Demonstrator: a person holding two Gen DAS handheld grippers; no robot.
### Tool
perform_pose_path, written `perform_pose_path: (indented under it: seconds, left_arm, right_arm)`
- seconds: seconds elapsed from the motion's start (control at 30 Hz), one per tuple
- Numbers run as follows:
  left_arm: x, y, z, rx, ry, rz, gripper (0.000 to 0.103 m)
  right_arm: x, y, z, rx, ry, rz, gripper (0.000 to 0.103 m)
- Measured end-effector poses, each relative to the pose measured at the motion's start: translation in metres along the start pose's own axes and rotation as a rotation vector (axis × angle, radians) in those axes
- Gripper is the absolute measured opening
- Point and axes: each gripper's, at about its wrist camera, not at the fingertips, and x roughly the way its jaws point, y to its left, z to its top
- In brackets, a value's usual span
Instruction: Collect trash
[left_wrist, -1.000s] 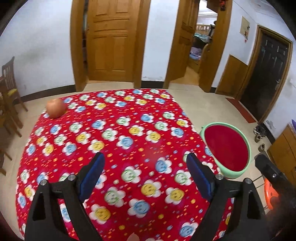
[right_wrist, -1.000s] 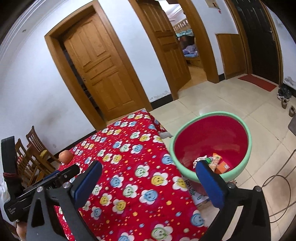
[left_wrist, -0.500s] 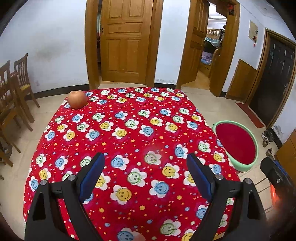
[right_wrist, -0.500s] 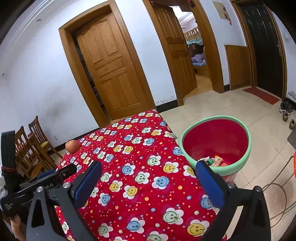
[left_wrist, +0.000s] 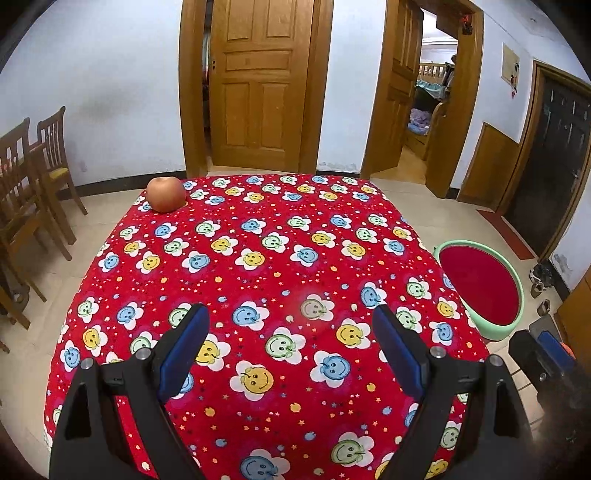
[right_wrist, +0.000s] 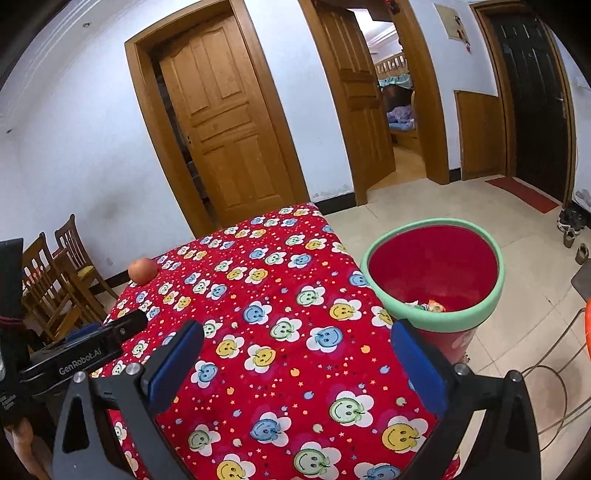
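The tablecloth (left_wrist: 266, 280) is bright red, printed with white flowers whose smiling centres are yellow, blue or green, with small stars and dots scattered between. At its 11 o'clock corner sits an apple (left_wrist: 166, 194), orange-red with a paler flush. At 3 o'clock the bin (right_wrist: 436, 291) is red inside and out with a mint-green rim; the scraps (right_wrist: 428, 305) in it are orange, white and green. Both grippers (left_wrist: 288, 350) (right_wrist: 295, 369) are black with blue pads. The doors (left_wrist: 262, 85) are honey-brown wood, the walls white, the floor cream.
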Motion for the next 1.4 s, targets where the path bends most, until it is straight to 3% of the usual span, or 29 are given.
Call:
perform_pose_path:
  seconds: [1.4]
  left_arm:
    - [-0.0039, 0.0014, 0.0006, -0.009, -0.024, 0.011, 0.089]
  right_arm:
    - [0.0021, -0.0007, -0.0039, 0.005, 0.018, 0.003, 0.103]
